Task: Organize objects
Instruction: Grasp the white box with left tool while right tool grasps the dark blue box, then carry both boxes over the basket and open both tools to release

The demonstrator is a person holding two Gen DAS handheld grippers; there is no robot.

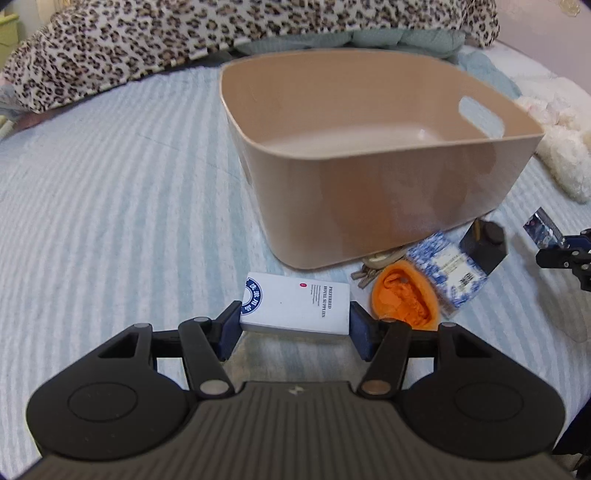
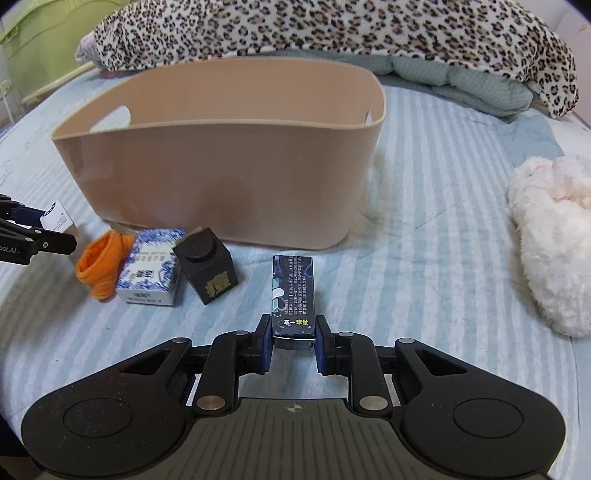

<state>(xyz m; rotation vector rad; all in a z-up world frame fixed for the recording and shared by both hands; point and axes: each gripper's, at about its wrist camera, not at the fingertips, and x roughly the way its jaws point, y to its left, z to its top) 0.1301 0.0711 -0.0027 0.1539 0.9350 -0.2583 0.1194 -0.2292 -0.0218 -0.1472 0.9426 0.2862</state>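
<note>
A beige plastic bin [image 1: 369, 192] with handle cut-outs stands on the striped bed; it also shows in the right wrist view [image 2: 221, 184], and its inside looks bare. My left gripper [image 1: 294, 326] is shut on a white box [image 1: 295, 308] with blue print, held in front of the bin. My right gripper [image 2: 293, 341] is shut on a dark slim box [image 2: 293, 291], held in front of the bin's right part. An orange cloth [image 2: 101, 264], a blue-and-white patterned box [image 2: 151, 271] and a black box [image 2: 207, 266] lie on the bed by the bin's front.
A leopard-print blanket [image 2: 332, 33] and a grey-green quilt [image 2: 461, 81] lie behind the bin. A white fluffy toy [image 2: 550, 236] lies at the right. A bunch of keys [image 1: 369, 267] lies by the bin's front corner near the orange cloth [image 1: 406, 299].
</note>
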